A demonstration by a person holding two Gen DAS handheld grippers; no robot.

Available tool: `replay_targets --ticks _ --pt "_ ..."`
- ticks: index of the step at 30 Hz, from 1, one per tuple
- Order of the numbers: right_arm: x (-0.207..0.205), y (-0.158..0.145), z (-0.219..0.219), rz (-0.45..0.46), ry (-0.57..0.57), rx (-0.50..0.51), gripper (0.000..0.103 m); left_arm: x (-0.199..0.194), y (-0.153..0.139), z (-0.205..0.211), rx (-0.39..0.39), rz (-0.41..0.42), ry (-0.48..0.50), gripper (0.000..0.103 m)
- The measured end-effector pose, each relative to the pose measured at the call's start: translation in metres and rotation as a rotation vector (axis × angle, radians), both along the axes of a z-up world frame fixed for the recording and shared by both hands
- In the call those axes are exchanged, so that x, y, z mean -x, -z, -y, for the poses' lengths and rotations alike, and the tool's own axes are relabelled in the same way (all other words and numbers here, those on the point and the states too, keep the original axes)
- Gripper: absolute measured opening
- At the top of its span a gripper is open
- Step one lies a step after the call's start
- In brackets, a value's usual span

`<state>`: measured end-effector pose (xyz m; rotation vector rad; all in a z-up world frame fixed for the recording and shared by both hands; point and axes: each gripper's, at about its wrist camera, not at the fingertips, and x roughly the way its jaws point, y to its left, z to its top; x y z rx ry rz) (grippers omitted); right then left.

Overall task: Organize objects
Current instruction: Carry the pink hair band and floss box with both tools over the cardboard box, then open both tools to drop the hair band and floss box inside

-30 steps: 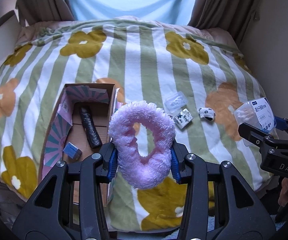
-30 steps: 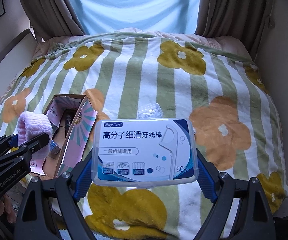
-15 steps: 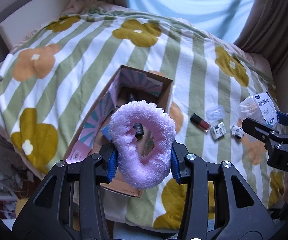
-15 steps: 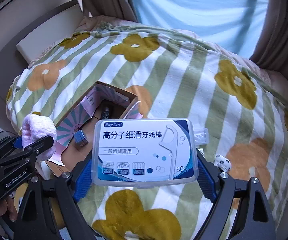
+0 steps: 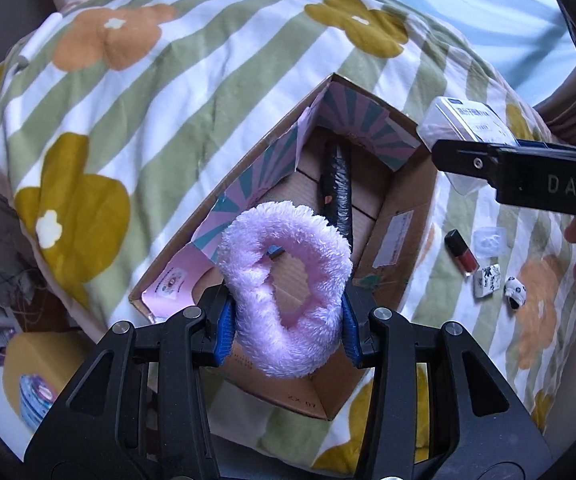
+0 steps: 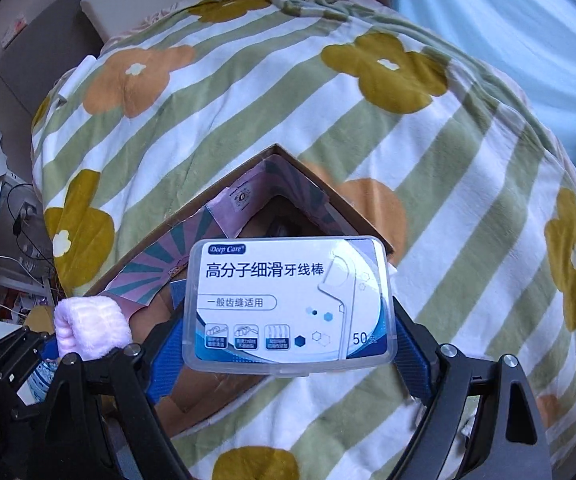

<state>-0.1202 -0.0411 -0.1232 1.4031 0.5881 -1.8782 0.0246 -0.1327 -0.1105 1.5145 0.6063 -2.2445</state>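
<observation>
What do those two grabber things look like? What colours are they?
Both are black plastic frames with silver bolts and blue pads inside the jaws. The left gripper has white "GenRobot.AI" lettering on its side in the right view. The right gripper reads "DAS".

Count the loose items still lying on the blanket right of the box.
4: a red lipstick, a clear packet beside it, a black-and-white packet, and a small panda piece. The right tool may hide others.
</observation>
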Motion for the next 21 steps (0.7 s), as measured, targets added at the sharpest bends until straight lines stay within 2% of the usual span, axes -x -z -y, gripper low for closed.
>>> replay_targets --ticks 10,17,20,21 --pt "0.041 0.084 0.059 0.087 -0.103 -0.085 0.086 0.045 0.061 -0.005 -0.054 0.069 -0.002 0.039" --pt "0.053 0.096 0.064 0.122 -0.117 -0.078 0.086 0.059 0.072 -0.020 -0.058 0.092 0.043 0.039" --pt "0.056 0.098 0.065 0.136 -0.122 -0.083 0.086 0.059 0.066 -0.023 -0.067 0.069 0.047 0.040" --pt "0.056 0.099 0.066 0.143 -0.134 -0.081 0.086 0.058 0.064 -0.023 -0.065 0.064 0.045 0.049"
